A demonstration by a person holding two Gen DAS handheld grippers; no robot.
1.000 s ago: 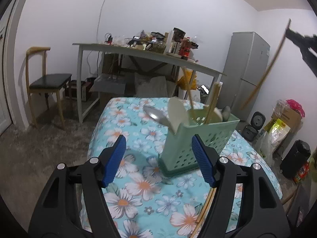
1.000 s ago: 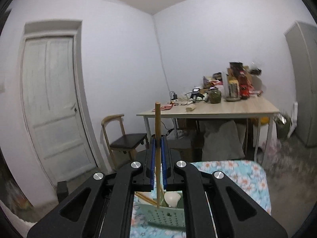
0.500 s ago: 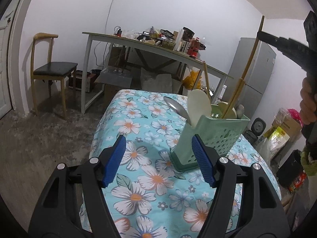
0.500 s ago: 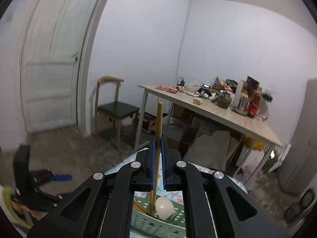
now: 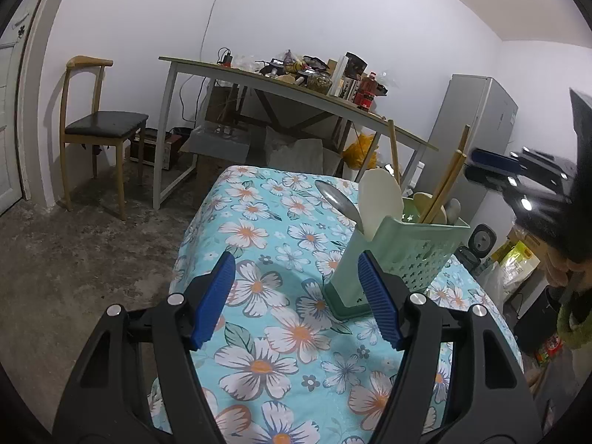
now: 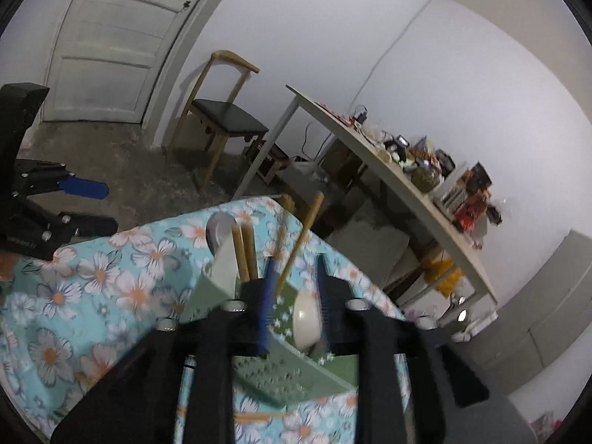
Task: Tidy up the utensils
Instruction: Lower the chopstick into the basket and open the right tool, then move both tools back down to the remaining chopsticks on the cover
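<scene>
- Left gripper (image 5: 296, 296) is held spread wide, empty, just in front of the pale green perforated plastic utensil caddy (image 5: 403, 255).
- Right gripper (image 6: 294, 292) is seen parted above the caddy, nothing pinched.
- Counted inside the caddy: four wooden chopsticks (image 5: 446, 181), one metal spoon (image 5: 338, 199), one cream spatula (image 5: 379, 199).
- One more chopstick (image 6: 259, 416) is seen on the floral tablecloth (image 5: 259, 229) beside the caddy.

The cloth (image 5: 259, 229) on the table is soft, with printed flowers. The green basket (image 5: 414, 255) is matt plastic with little star holes. The spoon (image 5: 338, 199) in it is shiny metal. The chopsticks (image 5: 442, 188) are plain wood. The left gripper (image 5: 296, 296) is black plastic with ridged blue pads (image 5: 216, 296). The floor (image 5: 74, 251) looks rough and gray.
</scene>
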